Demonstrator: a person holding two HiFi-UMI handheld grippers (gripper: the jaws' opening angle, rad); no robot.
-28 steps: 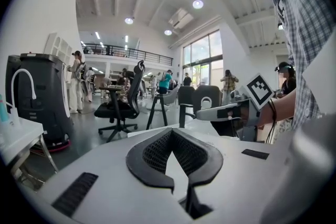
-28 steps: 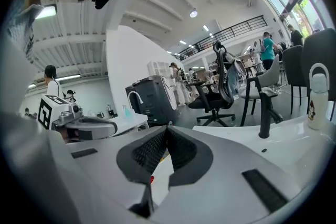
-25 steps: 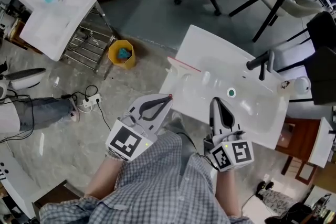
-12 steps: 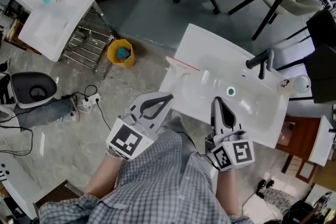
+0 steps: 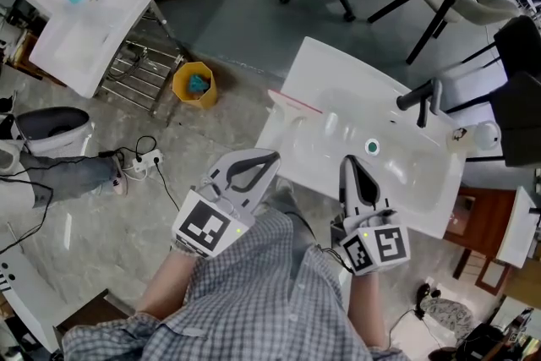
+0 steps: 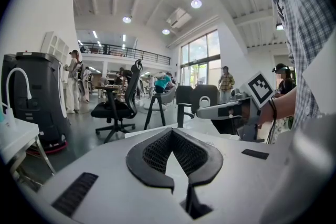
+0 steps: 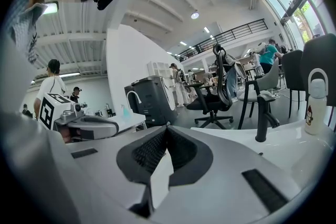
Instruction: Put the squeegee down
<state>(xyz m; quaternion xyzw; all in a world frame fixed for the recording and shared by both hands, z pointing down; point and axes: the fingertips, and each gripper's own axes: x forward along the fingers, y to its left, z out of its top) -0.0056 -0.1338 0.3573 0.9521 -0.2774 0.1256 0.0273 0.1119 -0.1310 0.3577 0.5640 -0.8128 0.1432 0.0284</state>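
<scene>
The squeegee [image 5: 295, 102] seems to be the thin pale strip with a red edge lying flat on the left rim of the white sink [image 5: 397, 186], well apart from both tools, so by my reading the task is already done. That would explain why the left gripper [image 5: 270, 156] and the right gripper [image 5: 347, 161] are held back close to the person's checked shirt, tips pointing toward the basin without touching it. In each gripper view the fingers meet at their tips, leaving only a small teardrop gap between the ribbed pads, with nothing held in either. The squeegee is too slim to make out a handle or blade, and neither gripper view shows it. The shirt hides the sink's near edge and both hands.
</scene>
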